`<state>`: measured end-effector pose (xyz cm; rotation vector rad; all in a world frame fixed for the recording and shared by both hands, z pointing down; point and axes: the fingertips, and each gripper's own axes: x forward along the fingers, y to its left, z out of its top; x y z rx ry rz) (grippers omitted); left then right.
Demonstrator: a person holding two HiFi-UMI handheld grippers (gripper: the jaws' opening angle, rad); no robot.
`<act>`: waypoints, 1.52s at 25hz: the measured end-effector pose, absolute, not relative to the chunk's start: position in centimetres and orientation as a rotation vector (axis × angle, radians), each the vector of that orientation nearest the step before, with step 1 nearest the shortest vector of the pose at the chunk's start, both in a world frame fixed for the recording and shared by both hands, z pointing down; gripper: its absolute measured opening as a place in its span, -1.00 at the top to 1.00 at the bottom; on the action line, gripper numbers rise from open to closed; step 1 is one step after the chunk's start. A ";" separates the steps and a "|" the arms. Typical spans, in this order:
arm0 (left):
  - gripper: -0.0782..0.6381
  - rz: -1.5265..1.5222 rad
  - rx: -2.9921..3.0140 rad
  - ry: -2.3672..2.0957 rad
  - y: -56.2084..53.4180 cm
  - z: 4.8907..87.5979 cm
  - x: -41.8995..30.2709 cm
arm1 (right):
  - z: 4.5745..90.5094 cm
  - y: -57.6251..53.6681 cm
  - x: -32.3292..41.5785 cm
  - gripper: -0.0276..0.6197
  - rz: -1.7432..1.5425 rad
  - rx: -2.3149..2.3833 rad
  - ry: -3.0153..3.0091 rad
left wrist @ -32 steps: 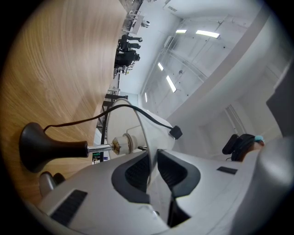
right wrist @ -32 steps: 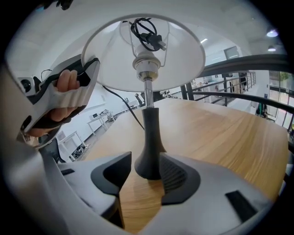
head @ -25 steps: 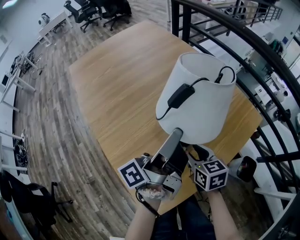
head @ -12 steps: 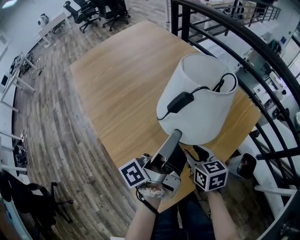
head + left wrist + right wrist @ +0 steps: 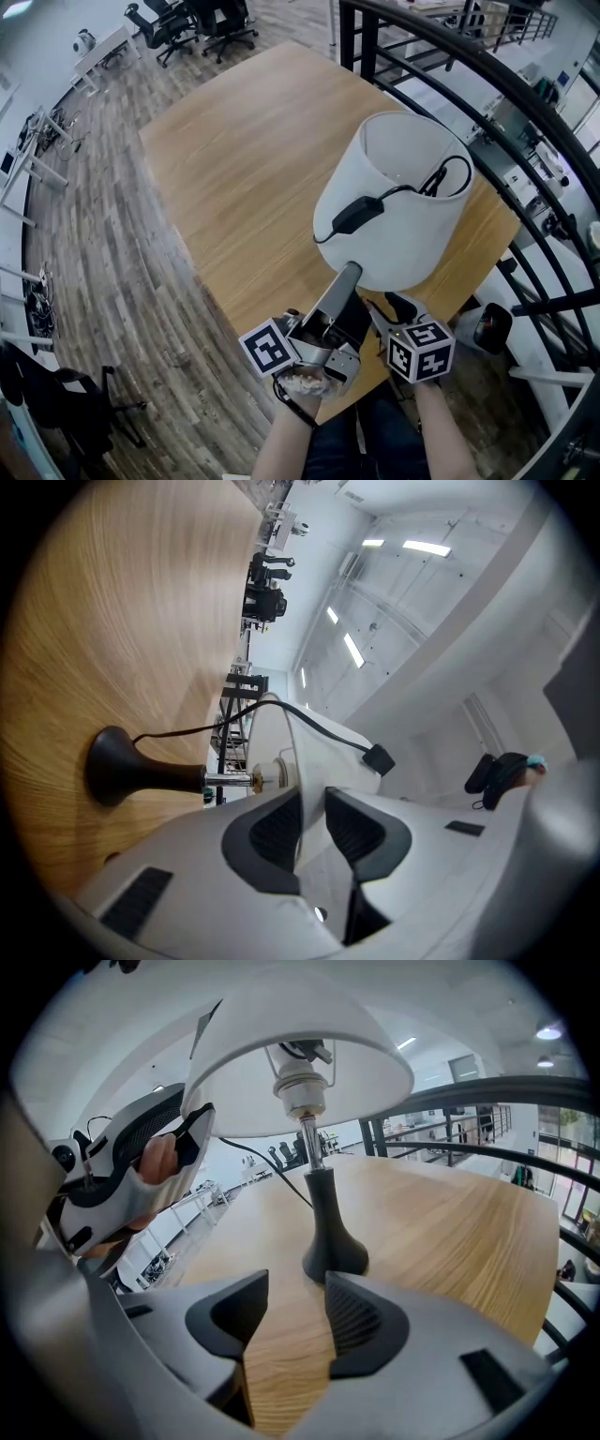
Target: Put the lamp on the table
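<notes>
A lamp with a white shade (image 5: 394, 202) and a black base (image 5: 333, 1251) stands upright on the wooden table (image 5: 244, 141), near its front right corner. Its black cord, with an inline switch (image 5: 354, 215), hangs over the shade. My left gripper (image 5: 345, 272) reaches up to the shade's lower rim. In the left gripper view the rim (image 5: 298, 761) passes between the jaws of this gripper (image 5: 312, 794), which are opening and stand a little apart from it. My right gripper (image 5: 295, 1283) is open and holds nothing, low over the table just short of the base.
A black metal railing (image 5: 487, 103) curves closely round the table's right side. The table's front edge lies just under both grippers. Office chairs (image 5: 187, 19) and desks stand on the wood floor (image 5: 103, 234) at the far left.
The shade has tipped slightly, so more of its inside shows from above, and the cord switch has slid a little. Both grippers have stayed almost in place.
</notes>
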<state>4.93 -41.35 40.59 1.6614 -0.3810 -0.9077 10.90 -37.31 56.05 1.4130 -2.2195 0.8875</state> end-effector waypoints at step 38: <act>0.48 -0.887 1.650 -0.432 -39.7 42.1 3.1 | 55.6 -34.6 8.9 0.26 0.966 1.354 -2.155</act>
